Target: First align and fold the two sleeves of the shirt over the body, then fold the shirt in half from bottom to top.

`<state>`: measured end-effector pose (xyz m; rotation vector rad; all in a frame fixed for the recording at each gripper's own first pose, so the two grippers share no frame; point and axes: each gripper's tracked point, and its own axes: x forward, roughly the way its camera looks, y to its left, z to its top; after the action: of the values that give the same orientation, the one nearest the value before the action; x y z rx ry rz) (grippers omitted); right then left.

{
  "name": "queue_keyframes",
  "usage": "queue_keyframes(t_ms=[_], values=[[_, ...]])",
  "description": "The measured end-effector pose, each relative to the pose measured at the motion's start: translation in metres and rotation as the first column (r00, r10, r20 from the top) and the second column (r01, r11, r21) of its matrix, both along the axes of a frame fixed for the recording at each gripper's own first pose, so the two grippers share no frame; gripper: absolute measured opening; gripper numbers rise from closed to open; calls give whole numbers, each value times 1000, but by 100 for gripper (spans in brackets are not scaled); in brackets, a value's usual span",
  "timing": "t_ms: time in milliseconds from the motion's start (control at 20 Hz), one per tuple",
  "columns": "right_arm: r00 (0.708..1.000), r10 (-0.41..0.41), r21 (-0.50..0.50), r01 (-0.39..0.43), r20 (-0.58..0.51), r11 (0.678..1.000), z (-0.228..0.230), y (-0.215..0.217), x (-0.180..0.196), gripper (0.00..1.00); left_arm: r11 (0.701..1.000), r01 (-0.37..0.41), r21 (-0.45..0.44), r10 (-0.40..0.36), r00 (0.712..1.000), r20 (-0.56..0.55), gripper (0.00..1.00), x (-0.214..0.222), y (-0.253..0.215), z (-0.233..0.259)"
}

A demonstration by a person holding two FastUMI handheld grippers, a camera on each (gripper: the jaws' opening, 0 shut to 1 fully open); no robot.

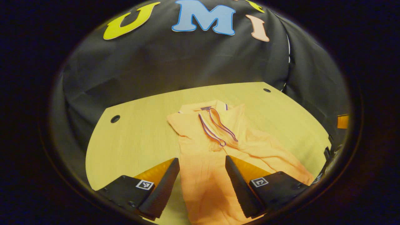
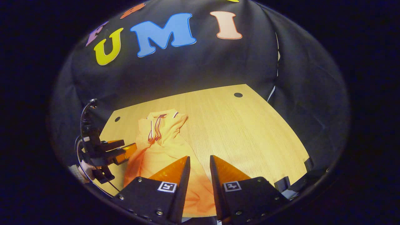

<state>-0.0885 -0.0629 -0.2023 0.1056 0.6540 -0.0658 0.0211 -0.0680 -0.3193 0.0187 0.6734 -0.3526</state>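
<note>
Orange shirt (image 1: 200,156) with purple-and-white collar trim; pale yellow wood-grain table (image 1: 137,137)

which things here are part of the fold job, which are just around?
Job:
- orange shirt, sleeves already over the body
- left gripper, open above it
- right gripper, open at its hem end

Just around:
- wooden table
- table holes

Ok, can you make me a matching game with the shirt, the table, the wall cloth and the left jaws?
Things:
1. shirt
2. table
3. wall cloth
4. left gripper jaws

Descriptions:
A. black, hanging behind the table
B. open, with fabric between them
C. pale wood with round holes
D. orange, lying rumpled on the table

Pairs: 1-D, 2-C, 3-A, 4-B
</note>
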Motion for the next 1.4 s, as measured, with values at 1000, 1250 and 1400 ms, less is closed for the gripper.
queue_keyframes(t_ms=[1000, 1250, 1400], values=[[877, 130, 22, -135, -462, 991, -146, 7, -73, 92, 996, -86, 31, 91, 914, -395, 94, -224, 45, -58], [816, 133, 3, -159, -562, 987, -166, 5, -100, 98, 994, -106, 40, 112, 873, -475, 95, -248, 40, -69], [783, 144, -13, -190, -605, 982, -176, 5, -109, 98, 992, -93, 82, 122, 860, -496, 95, -251, 40, -78]])
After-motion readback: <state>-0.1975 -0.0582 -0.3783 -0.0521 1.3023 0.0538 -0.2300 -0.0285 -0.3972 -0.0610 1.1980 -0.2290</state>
